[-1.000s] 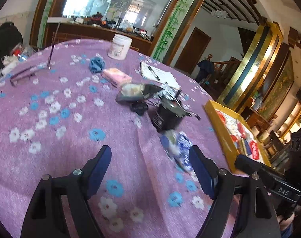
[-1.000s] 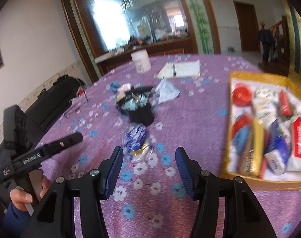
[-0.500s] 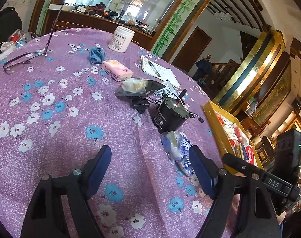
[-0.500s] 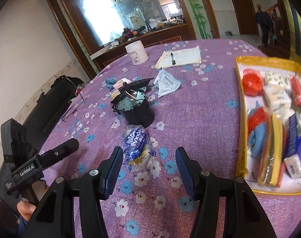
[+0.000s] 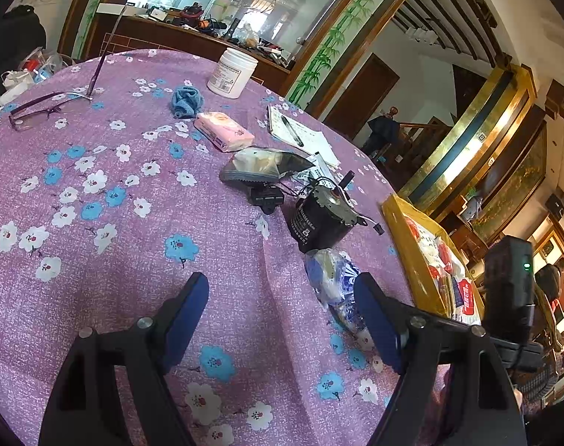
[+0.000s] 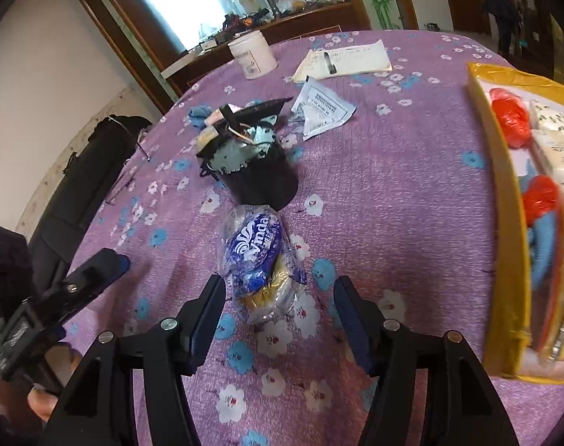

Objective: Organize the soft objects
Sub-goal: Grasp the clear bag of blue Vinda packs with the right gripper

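Note:
A blue and white Vinda tissue pack (image 6: 258,260) in clear wrap lies on the purple flowered tablecloth (image 6: 393,186). My right gripper (image 6: 280,319) is open, its near end between the jaws. In the left wrist view the pack (image 5: 334,286) lies just inside the right finger of my open, empty left gripper (image 5: 282,316). A pink tissue pack (image 5: 222,135), a blue cloth (image 5: 185,100) and a grey pouch (image 5: 259,167) lie farther back. A yellow tray (image 6: 505,193) on the right holds several soft packs.
A black motor (image 6: 252,163) with wires stands right behind the Vinda pack. A white jar (image 6: 250,55), a notepad with a pen (image 6: 345,61), a paper sachet (image 6: 323,111) and glasses (image 5: 40,107) lie farther off. My left gripper shows in the right wrist view (image 6: 77,282).
My right gripper has moved forward and down onto the Vinda pack, which now sits between its jaws. My left gripper has crept forward slightly. Both stay open.

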The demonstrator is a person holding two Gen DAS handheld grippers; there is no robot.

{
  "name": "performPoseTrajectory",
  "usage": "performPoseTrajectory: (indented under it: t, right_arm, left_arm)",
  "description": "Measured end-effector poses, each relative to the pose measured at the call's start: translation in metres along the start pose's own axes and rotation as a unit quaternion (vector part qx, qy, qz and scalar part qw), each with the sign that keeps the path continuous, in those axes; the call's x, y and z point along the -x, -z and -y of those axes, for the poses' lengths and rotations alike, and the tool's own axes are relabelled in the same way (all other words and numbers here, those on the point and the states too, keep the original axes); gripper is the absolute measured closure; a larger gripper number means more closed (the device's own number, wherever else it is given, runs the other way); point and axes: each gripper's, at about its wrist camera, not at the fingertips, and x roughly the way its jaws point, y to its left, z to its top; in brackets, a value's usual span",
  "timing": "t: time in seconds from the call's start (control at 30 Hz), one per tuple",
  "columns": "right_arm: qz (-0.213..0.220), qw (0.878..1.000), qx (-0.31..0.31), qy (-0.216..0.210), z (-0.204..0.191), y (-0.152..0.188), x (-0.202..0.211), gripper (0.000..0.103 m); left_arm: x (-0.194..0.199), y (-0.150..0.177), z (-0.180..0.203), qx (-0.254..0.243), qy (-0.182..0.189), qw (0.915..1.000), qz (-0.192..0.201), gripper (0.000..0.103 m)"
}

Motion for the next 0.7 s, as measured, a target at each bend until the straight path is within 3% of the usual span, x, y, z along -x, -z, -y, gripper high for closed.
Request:
performPoseTrajectory:
  t: [0.07, 0.17, 0.23, 0.7]
  right_arm:
    - [-0.002, 1.000, 0.004, 0.001, -0.002, 0.001, -0.005, 0.039]
    - [0.005, 1.000, 0.009, -0.007, -0.002, 0.002, -0.007, 0.062]
    - [0.014, 1.000, 0.010, -0.019, -0.001, 0.004, -0.005, 0.070]
    - [0.118, 0.991, -0.051, -0.025, 0.031, -0.004, 0.041, 0.072]
  left_arm:
    - [-0.001, 0.000, 0.000, 0.000, 0.000, 1.0000, -0.002, 0.024]
    - [0.000, 0.000, 0.000, -0.001, 0.001, 1.0000, 0.000, 0.024]
    - [0.000, 0.000, 0.001, -0.003, 0.002, 1.0000, -0.001, 0.024]
    - [0.000, 0.001, 0.006, -0.015, 0.005, 0.9999, 0.003, 0.024]
